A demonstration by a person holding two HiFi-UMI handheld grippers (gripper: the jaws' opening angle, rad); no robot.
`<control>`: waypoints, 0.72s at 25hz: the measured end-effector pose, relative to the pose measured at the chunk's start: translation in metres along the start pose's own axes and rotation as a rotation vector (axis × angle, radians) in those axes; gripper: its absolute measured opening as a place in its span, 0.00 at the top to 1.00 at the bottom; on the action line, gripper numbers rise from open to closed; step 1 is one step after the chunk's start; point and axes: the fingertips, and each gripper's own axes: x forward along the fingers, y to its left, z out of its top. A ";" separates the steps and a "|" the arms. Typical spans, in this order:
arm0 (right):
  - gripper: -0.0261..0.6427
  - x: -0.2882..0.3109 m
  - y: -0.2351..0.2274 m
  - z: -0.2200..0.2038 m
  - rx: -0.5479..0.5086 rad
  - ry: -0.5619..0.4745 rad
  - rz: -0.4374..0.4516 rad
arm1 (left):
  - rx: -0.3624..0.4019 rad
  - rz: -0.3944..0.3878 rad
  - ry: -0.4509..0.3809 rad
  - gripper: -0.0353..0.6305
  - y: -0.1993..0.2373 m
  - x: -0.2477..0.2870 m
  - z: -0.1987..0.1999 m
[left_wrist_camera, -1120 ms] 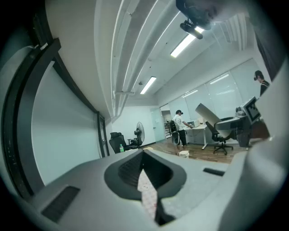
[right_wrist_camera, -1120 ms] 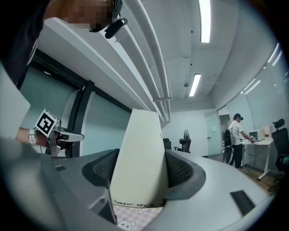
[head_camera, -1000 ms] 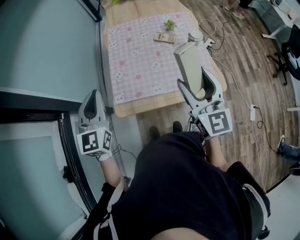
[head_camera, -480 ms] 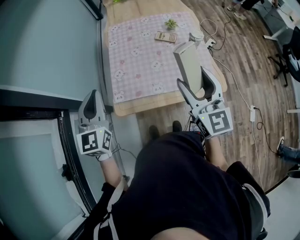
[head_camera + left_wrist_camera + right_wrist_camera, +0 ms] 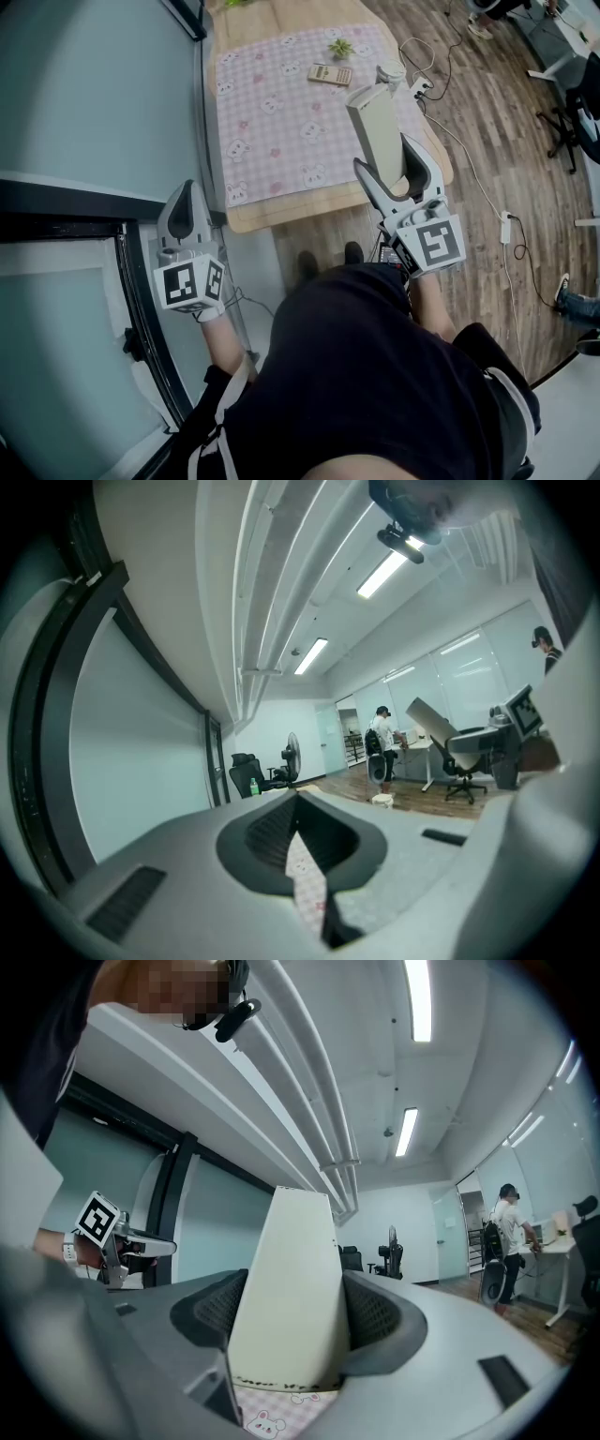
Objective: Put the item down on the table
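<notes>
While the right gripper [image 5: 386, 161] clamps the near end of the cream box [image 5: 375, 117], jaws pressed on its two sides, the box reaches out over the table [image 5: 281, 217] by its near right corner, close to the right edge. It seems clear of the pink cloth [image 5: 267, 131], but contact is unclear. Wide bare cloth lies left of the box. A small flat device [image 5: 330, 75] and a plant [image 5: 339, 47] sit well beyond it. The left gripper [image 5: 187, 199] is closed and empty, off the table's left edge.
</notes>
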 end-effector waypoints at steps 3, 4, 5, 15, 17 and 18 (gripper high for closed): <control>0.47 -0.002 -0.002 -0.003 0.000 0.005 0.000 | -0.010 0.000 -0.001 0.95 -0.003 0.000 -0.001; 0.47 -0.004 -0.003 -0.004 -0.004 0.006 0.002 | -0.014 0.002 -0.002 0.95 -0.004 0.000 -0.001; 0.47 -0.004 -0.003 -0.005 -0.006 0.005 0.001 | -0.017 0.003 -0.002 0.95 -0.004 -0.001 -0.001; 0.47 -0.035 -0.040 -0.006 0.056 -0.023 -0.022 | 0.035 0.011 0.001 0.95 -0.053 -0.007 0.022; 0.47 -0.040 -0.048 -0.009 0.092 -0.025 -0.026 | 0.030 0.023 -0.003 0.95 -0.060 -0.008 0.028; 0.47 -0.043 -0.051 -0.010 0.104 -0.025 -0.022 | 0.032 0.030 -0.004 0.95 -0.064 -0.008 0.030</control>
